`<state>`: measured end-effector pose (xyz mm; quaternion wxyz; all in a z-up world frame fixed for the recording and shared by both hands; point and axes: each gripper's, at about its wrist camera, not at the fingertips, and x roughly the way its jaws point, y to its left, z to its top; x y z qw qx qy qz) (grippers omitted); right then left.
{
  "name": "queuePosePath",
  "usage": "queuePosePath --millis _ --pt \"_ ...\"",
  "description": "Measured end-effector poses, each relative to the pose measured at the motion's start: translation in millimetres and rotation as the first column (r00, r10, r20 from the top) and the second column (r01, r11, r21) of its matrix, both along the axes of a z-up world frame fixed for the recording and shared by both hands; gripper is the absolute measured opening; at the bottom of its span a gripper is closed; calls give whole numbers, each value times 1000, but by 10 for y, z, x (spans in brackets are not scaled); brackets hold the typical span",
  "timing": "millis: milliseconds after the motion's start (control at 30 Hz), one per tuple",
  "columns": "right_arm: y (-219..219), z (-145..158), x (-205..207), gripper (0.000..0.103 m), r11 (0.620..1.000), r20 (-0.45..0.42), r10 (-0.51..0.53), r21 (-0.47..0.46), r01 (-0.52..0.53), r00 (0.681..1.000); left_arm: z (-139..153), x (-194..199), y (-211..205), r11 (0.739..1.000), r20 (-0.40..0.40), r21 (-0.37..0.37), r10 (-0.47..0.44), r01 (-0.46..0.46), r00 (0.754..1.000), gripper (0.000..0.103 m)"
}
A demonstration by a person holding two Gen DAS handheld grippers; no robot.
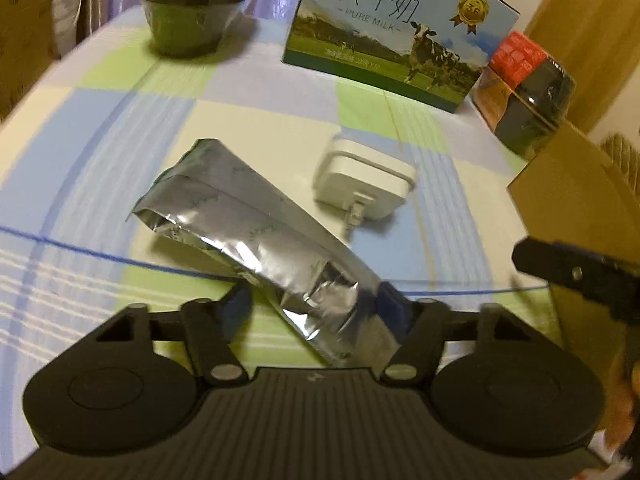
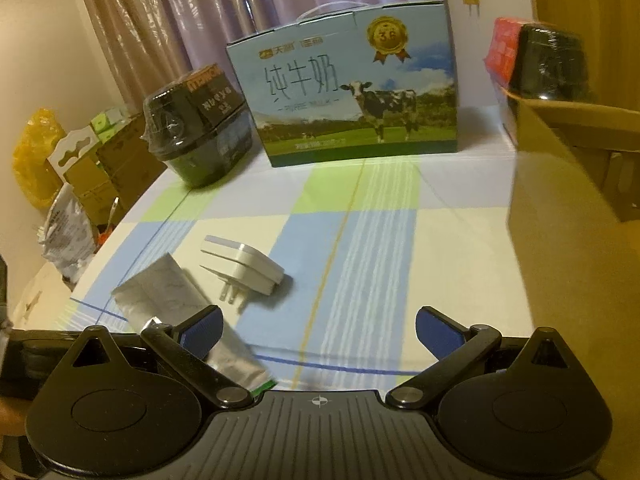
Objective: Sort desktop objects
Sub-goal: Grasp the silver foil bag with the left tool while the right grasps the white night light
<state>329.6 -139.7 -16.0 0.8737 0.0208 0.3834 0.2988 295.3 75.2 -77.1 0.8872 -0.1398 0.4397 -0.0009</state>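
Note:
A silver foil pouch (image 1: 248,216) runs from between my left gripper's (image 1: 316,296) fingers toward the far left. Both pads press its crumpled near end, so the gripper is shut on it. In the right wrist view the foil pouch (image 2: 172,292) lies slanted at the lower left, its near end hidden behind my right gripper's left finger. A white plug-in charger (image 1: 364,184) lies on the checked tablecloth just right of the pouch, prongs toward me, also seen as the charger (image 2: 244,268). My right gripper (image 2: 318,332) is open above the cloth, holding nothing.
A milk carton box (image 2: 352,92) stands at the back. A dark wrapped tub (image 2: 200,132) sits to its left and another tub (image 2: 548,64) to its right. An open cardboard box (image 2: 568,220) fills the right side. Boxes and bags are piled beyond the table's left edge.

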Motion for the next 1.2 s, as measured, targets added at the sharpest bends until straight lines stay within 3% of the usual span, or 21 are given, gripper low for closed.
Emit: queuePosePath --millis 200,267,333,500,767,800,833,867,967,1100,1167,1200 --pt "305 -86 29 101 999 -10 30 25 -30 999 128 -91 294 988 20 154 22 -25 1000 58" --pt "431 -136 43 101 999 -8 39 27 -39 999 133 -130 421 989 35 136 52 -57 998 62" --pt "564 -195 78 101 999 -7 32 29 -31 999 112 -150 552 990 41 97 97 -101 994 78" --pt "780 -350 212 101 993 -75 -53 98 60 996 76 -138 750 986 37 1 165 -165 986 79" --pt "1062 -498 371 100 989 -64 -119 77 123 991 58 -167 788 986 34 -1 168 -168 985 84" --pt "1085 -507 373 93 991 -55 -113 64 116 992 51 -164 778 986 34 2 164 -164 986 84" --pt "1099 -518 373 78 993 -49 -101 52 103 994 47 -159 770 987 34 2 161 -161 986 84" --pt "1107 -526 371 72 995 -46 -90 39 91 995 42 -152 760 988 31 0 157 -157 987 84" --pt "1049 -518 311 71 997 -14 -78 2 78 997 0 -119 715 989 22 2 148 -148 989 85" --pt "857 -497 169 71 999 11 -38 -25 38 999 -73 -58 657 991 5 -2 134 -134 991 84" --pt "735 -486 74 70 999 14 -21 -36 22 1000 -87 -31 602 993 3 26 119 -119 993 76" --pt "669 -478 24 71 999 11 -14 -38 14 1000 -82 -24 577 994 11 25 106 -106 994 63"
